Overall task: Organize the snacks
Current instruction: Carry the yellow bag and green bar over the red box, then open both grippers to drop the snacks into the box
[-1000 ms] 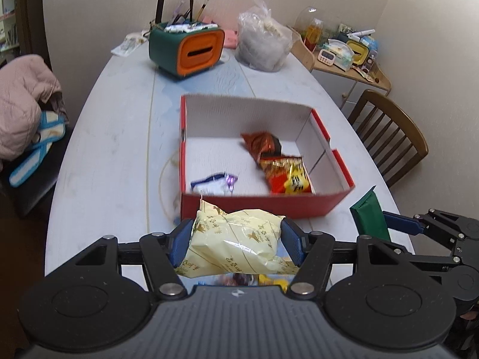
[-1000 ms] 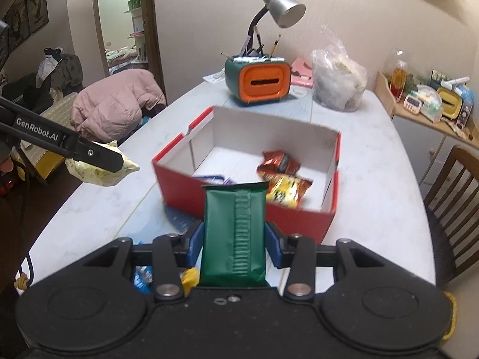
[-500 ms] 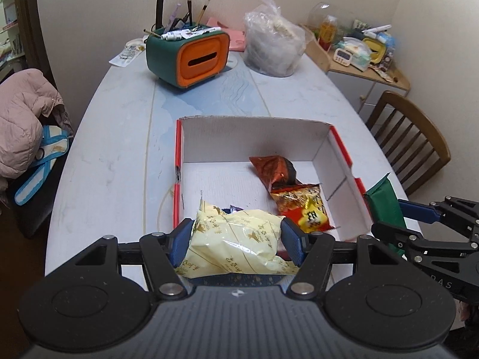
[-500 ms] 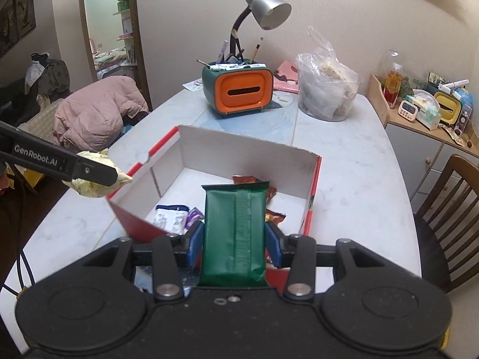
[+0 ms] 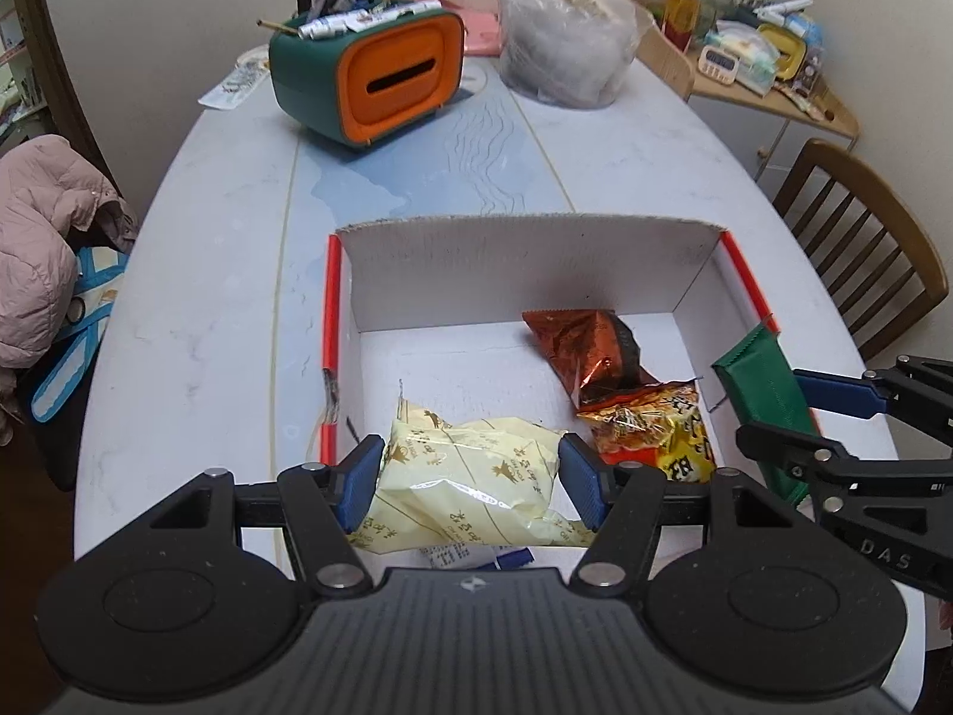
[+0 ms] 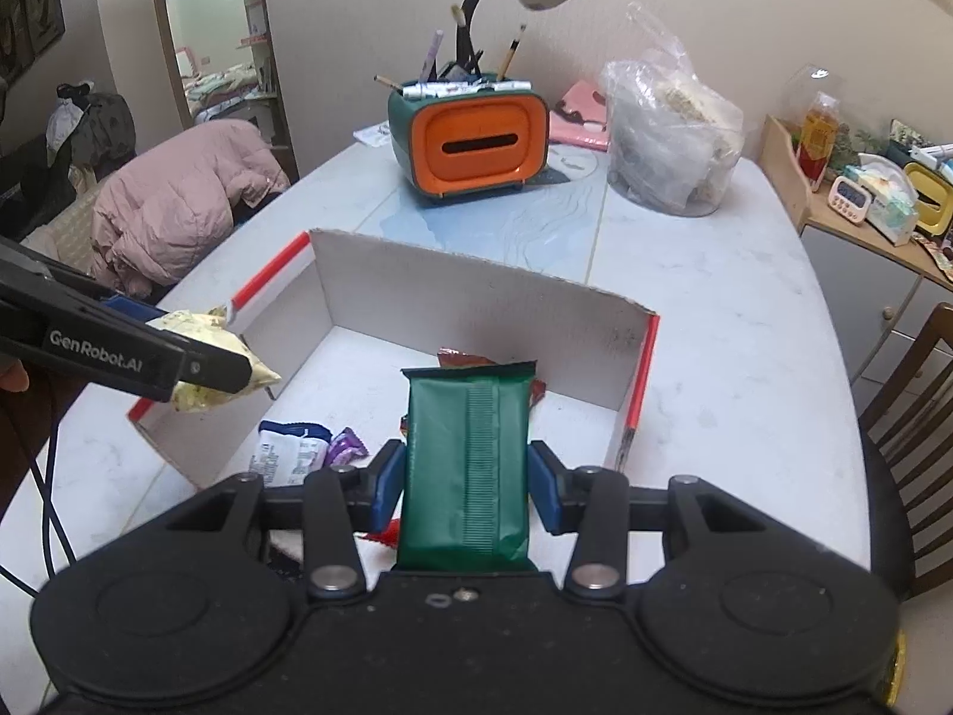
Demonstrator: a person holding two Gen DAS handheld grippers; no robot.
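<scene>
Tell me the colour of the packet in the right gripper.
Dark green packet, clearest in the right wrist view.

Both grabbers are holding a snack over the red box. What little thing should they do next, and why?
Probably open the fingers and let go. The left gripper holds the yellow snack bag and the right gripper holds the green packet, both already over the red box. Other snacks lie on its floor, like the orange packet, so dropping them in fits.
</scene>
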